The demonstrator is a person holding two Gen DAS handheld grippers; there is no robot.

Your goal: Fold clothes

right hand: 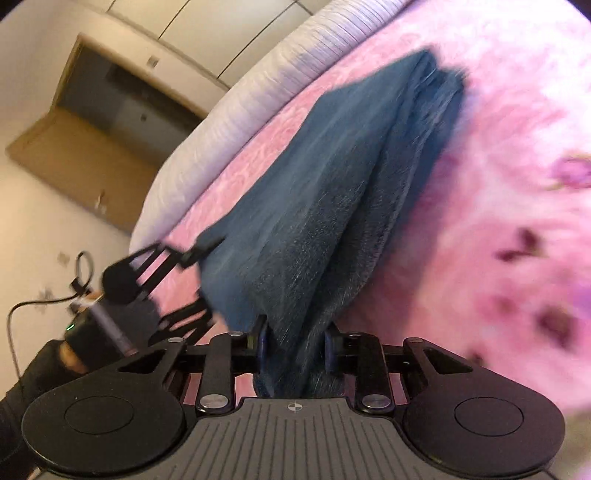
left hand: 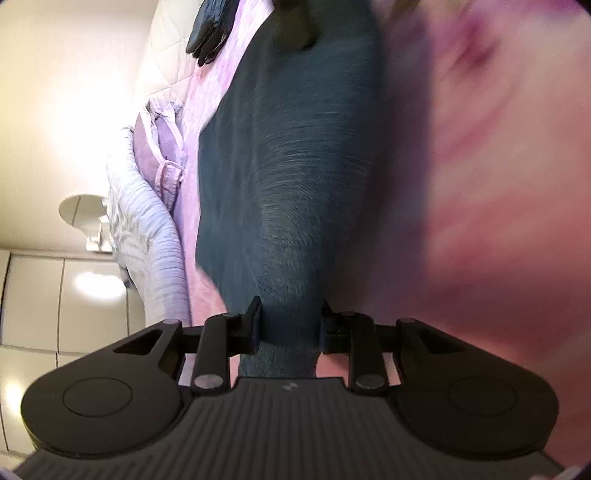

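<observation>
I've got both claws on the same dark blue garment [left hand: 280, 177], which lies stretched over the pink floral bedspread [left hand: 498, 221]. Left gripper [left hand: 290, 325]: jaws narrow, pads pinching a bunched end of the fabric, cloth running away from the fingers up the frame. Right gripper [right hand: 297, 343]: same story, jaws narrow and clamped on a gathered edge w/ 2 thick folds fanning out from the pinch toward the far side of the bed.

In the right wrist view the left gripper [right hand: 177, 280] shows at the lower left, its black fingers touching the garment's near edge; a black-sleeved arm [right hand: 33, 373] sits behind it. The cloth is lifted a bit at both held ends and sags onto the bedspread between and beyond them; exact contact under the folds I can't tell, pics are blurred.

Other stuff: a pale ribbed pillow [right hand: 229, 110] along the bed's edge beside the garment, a lilac piece of clothing [left hand: 162, 158] bunched near the pillow in the left wrist view, and a black glove [left hand: 210, 29] lying at the far end of the bed. A wooden door frame [right hand: 92, 122] stands in the bkgd.
</observation>
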